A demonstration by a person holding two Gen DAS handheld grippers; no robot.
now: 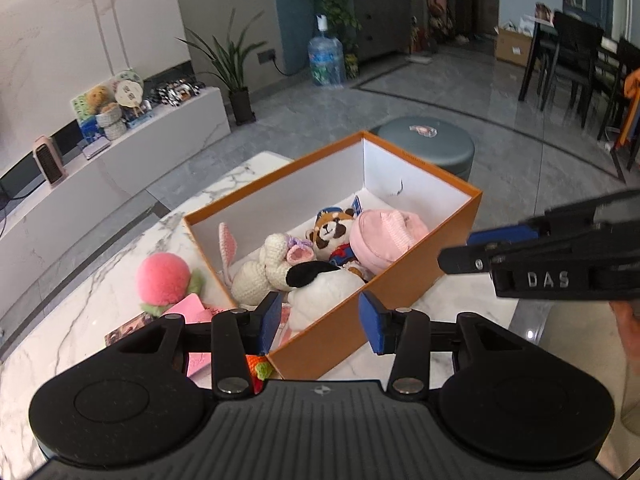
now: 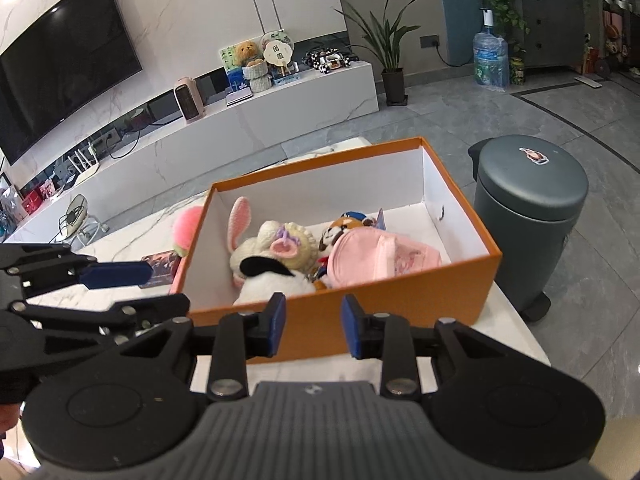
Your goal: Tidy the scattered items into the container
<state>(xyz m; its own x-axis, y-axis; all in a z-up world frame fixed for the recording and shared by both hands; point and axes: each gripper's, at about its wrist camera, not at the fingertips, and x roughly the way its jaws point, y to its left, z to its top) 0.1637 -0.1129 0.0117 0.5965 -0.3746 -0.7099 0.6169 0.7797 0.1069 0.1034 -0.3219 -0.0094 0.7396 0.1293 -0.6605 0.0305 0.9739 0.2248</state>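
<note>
White marble table (image 1: 100, 280) nearest; left gripper (image 1: 319, 322) and right gripper (image 2: 312, 326) poised over it, jaws parted, empty. Orange box (image 2: 360, 312) just ahead, holding plush toys (image 2: 280, 248), pink hat (image 2: 384, 256). Pink pom-pom toy (image 1: 162, 278), cards (image 1: 188, 308) outside box's left wall. Beyond: grey bin (image 2: 528, 208), TV (image 2: 60, 60).

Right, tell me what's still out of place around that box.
A fluffy pink peach plush and pink paper cards lie on the marble tabletop left of the orange cardboard box, not inside it. Nothing looks damaged or spilled.
</note>
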